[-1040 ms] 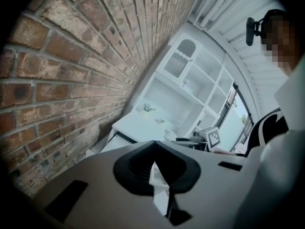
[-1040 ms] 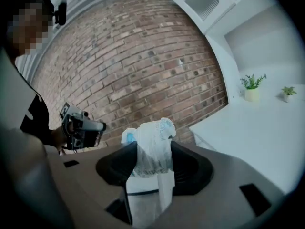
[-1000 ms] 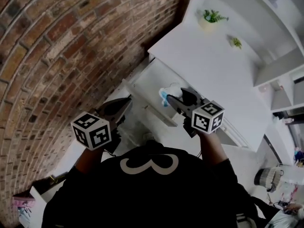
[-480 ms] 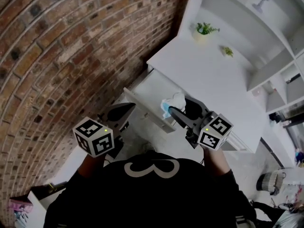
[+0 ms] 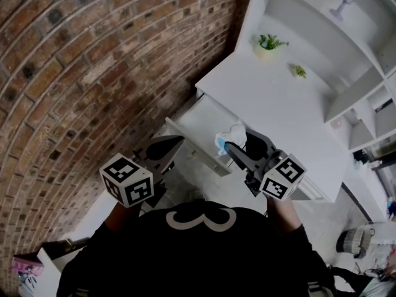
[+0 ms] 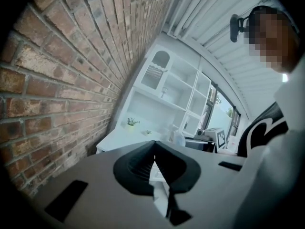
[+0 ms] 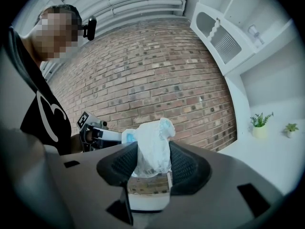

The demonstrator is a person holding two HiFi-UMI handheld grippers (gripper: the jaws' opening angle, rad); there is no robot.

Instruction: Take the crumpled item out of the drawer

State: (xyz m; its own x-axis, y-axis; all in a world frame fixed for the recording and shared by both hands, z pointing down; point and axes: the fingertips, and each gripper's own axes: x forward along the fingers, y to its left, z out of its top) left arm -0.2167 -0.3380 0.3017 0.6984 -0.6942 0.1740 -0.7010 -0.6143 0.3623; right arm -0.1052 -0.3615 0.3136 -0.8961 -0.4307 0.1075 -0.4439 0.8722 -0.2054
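Observation:
The crumpled item [image 5: 231,135], a wad of white wrapping with a bit of blue, is pinched between the jaws of my right gripper [image 5: 239,143]. It hangs over the front of the open white drawer [image 5: 199,120]. In the right gripper view the crumpled item [image 7: 152,144] stands up between the two black pads, which press on both its sides, so my right gripper [image 7: 152,152] is shut on it. My left gripper [image 5: 174,144] hovers left of the drawer front. In its own view my left gripper [image 6: 154,155] has its tips touching and nothing between them.
The drawer belongs to a white desk [image 5: 272,94] with two small potted plants [image 5: 270,41] at its back and white shelving [image 5: 346,36] above. A brick wall [image 5: 93,73] runs close along the left. A person's black shirt [image 5: 192,252] fills the bottom of the head view.
Both grippers have come up a little. The right one still holds the crumpled item, now higher over the drawer's front. The left gripper stays shut and empty.

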